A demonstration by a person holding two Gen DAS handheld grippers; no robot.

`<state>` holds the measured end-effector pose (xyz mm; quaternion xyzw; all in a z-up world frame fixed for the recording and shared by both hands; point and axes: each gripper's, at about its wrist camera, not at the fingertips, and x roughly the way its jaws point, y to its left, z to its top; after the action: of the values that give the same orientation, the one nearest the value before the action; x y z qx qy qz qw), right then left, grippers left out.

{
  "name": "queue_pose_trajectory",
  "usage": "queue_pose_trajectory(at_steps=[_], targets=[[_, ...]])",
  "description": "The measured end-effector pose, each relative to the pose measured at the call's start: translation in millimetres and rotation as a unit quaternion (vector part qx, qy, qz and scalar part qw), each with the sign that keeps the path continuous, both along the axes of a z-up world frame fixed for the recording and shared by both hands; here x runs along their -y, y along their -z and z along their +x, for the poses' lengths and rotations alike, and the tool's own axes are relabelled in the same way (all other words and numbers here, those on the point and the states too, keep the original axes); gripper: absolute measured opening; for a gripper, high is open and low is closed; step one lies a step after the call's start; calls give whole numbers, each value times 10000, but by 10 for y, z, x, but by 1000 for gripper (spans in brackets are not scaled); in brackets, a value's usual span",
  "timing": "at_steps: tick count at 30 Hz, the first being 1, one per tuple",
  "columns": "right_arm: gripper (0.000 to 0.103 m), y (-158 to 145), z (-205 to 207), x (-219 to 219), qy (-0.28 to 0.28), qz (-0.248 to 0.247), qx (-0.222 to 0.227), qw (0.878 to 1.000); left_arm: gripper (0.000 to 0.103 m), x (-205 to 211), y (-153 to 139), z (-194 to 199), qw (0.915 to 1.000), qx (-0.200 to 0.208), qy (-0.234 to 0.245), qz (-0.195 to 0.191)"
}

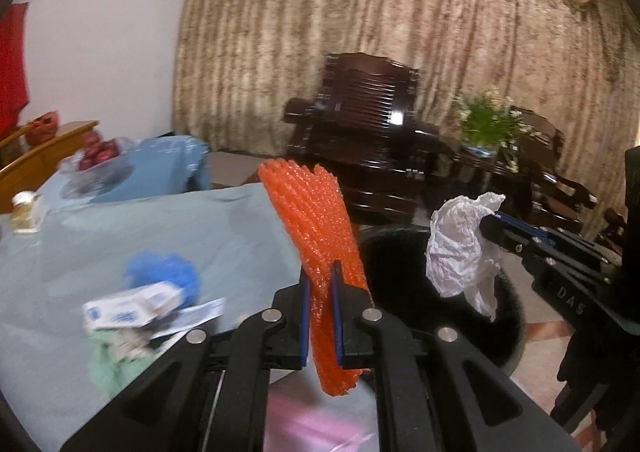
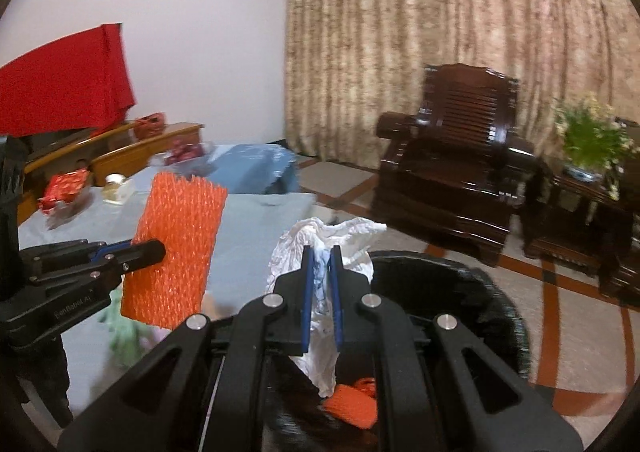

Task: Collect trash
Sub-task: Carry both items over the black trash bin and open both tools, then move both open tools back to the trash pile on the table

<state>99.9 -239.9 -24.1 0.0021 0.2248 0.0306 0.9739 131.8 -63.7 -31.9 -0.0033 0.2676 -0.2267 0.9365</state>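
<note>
A heavy beige curtain with a mottled pattern covers the far wall; beside it the plain wall is pale; a dark carved wooden armchair stands before the curtain, next to a dark side table bearing a green flowering plant; the floor is light tile crossed by reddish bands; a red cloth hangs above a light wooden cabinet at left.

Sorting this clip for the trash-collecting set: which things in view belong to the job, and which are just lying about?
Job:
- orange foam net, pinched in left gripper
- crumpled white paper, pinched in right gripper
- black bin, orange scrap inside
- blue wad and carton on table

Lying about:
- armchair
- flowers
- fruit bowl
- red cloth
</note>
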Motion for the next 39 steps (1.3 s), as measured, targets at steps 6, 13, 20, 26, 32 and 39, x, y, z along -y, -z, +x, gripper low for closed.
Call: queue_pose_trajectory(at_steps=[6,13,20,26,32,39], targets=[[7,159,74,449,442,-21,-187,9988,9,578,35,176,9988,-25,489,-4],[8,330,130,741,724,-45,-355,9967,10,992,158,317,9965,-170,813,72],[33,504,93,904,1080,-32,-497,9929,43,993,232,324,9960,-229,849,123],[88,529,-11,889,1318,3,-400,9905,77,795,188,292,9983,-151,544,143],[95,443,-64,685,1193,158,-271,9924,88,456,124,207,9997,-66,185,130],[96,327,-11,256,720,278,-203,9968,90,-130,111,51,9992,-64,-342,171]])
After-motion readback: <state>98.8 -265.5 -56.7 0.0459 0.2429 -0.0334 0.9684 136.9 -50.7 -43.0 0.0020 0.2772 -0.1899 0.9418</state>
